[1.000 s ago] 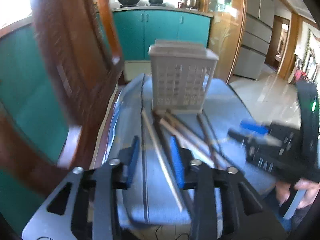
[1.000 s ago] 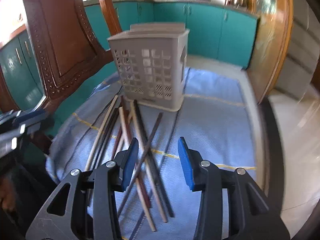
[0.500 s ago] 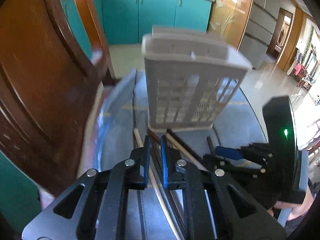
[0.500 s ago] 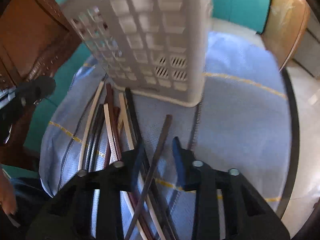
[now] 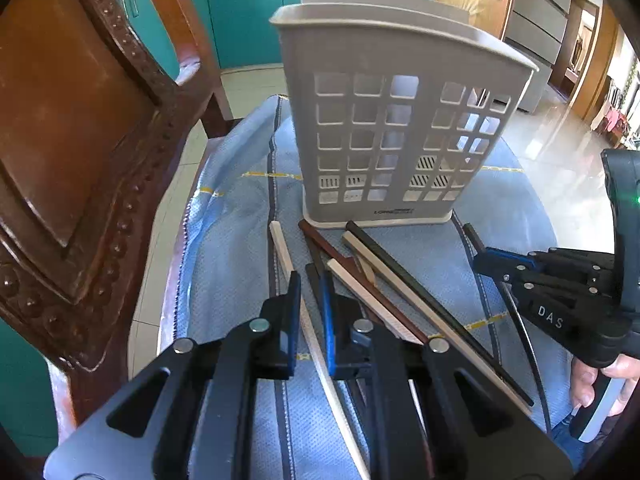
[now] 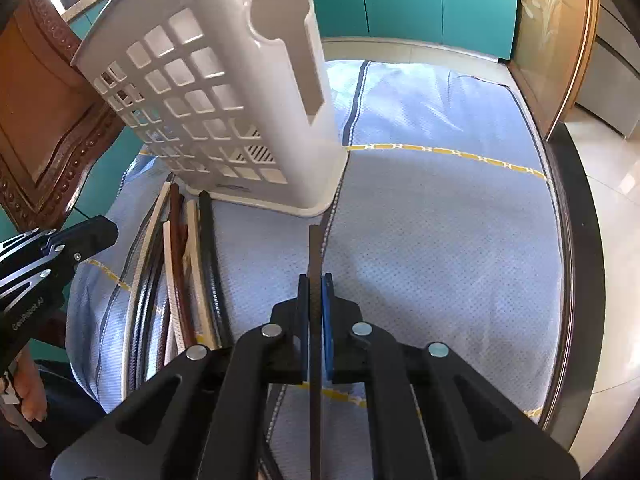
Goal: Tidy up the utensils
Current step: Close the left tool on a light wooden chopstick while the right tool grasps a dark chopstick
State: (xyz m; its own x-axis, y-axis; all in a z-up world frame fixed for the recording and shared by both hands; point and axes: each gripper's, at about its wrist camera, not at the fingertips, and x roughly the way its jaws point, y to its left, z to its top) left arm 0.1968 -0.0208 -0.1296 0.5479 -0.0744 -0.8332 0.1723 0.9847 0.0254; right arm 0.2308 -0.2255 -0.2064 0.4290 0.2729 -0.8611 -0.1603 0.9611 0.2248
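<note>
A grey lattice utensil basket (image 5: 394, 120) stands upright on the blue cloth (image 5: 240, 248); it also shows in the right wrist view (image 6: 224, 112). Several chopsticks, pale, brown and black, lie in front of it (image 5: 384, 280) (image 6: 188, 272). My left gripper (image 5: 310, 304) straddles a pale chopstick (image 5: 288, 260) with a narrow gap on each side of it. My right gripper (image 6: 315, 292) is shut on a dark chopstick (image 6: 314, 248), which points towards the basket's base. The right gripper also appears in the left wrist view (image 5: 496, 264).
A carved brown wooden chair back (image 5: 80, 160) stands close on the left. The round table's dark rim (image 6: 576, 280) runs along the right. Teal cabinets (image 5: 248, 8) and a tiled floor lie beyond.
Both grippers moved closer to the basket and down to the chopsticks. The right gripper closed from open onto the dark chopstick. The left jaws narrowed around the pale chopstick.
</note>
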